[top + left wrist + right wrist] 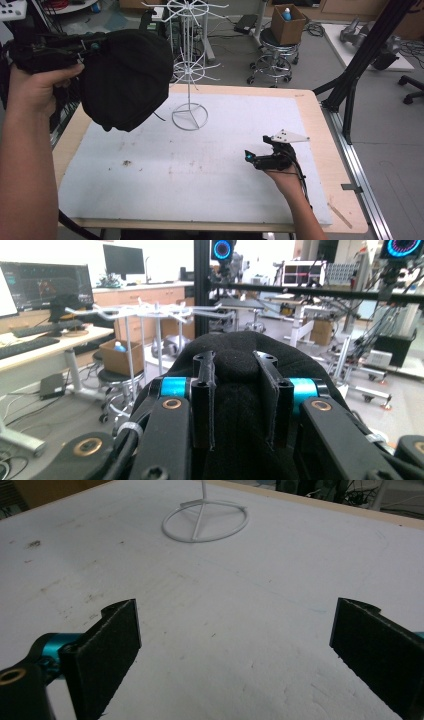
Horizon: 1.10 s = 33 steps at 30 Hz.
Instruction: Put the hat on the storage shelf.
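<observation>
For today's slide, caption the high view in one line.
Left gripper lifts a black hat beside the white wire rack; right gripper rests open.

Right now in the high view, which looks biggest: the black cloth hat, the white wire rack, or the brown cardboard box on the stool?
1. Black cloth hat, though it hangs nearest the camera, which inflates it.
2. White wire rack: taller but thin.
3. Brown cardboard box: smallest, yet farthest away, so true size is unsure.
</observation>
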### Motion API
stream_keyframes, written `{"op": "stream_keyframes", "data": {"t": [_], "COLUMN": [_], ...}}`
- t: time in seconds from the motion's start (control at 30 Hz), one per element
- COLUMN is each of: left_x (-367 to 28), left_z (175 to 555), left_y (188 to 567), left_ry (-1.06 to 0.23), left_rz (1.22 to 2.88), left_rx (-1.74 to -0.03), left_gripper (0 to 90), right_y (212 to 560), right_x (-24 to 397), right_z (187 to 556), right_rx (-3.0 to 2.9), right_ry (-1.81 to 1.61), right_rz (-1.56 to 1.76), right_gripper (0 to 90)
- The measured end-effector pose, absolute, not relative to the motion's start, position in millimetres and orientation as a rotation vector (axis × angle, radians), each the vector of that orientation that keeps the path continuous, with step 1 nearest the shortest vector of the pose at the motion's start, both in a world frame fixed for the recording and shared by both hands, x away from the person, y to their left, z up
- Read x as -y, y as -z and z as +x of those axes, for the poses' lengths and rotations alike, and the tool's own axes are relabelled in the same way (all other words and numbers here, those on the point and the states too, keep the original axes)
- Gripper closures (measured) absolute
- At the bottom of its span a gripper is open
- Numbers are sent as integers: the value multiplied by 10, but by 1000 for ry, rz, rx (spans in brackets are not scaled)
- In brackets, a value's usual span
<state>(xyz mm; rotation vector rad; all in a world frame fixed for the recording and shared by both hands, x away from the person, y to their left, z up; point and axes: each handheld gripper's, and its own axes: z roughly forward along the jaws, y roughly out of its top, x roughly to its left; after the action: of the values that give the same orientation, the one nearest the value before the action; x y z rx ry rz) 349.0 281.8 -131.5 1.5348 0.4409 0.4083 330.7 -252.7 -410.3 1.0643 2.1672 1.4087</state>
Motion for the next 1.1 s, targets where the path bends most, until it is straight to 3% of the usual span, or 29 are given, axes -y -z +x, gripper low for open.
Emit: {"op": "stream_keyframes", "data": {"t": [1.1], "left_x": [-2644], "left_z": [3710], "left_y": [542], "left_ry": [-514], "left_rz": [1447], "left_rx": [-468], "left_gripper": [715], "right_y": [4129], "right_x": [2509], "right_z": [3324], "right_rx": [-2184], "right_ry": [-1398], "right_rz": [1060], "right_gripper": [52]}}
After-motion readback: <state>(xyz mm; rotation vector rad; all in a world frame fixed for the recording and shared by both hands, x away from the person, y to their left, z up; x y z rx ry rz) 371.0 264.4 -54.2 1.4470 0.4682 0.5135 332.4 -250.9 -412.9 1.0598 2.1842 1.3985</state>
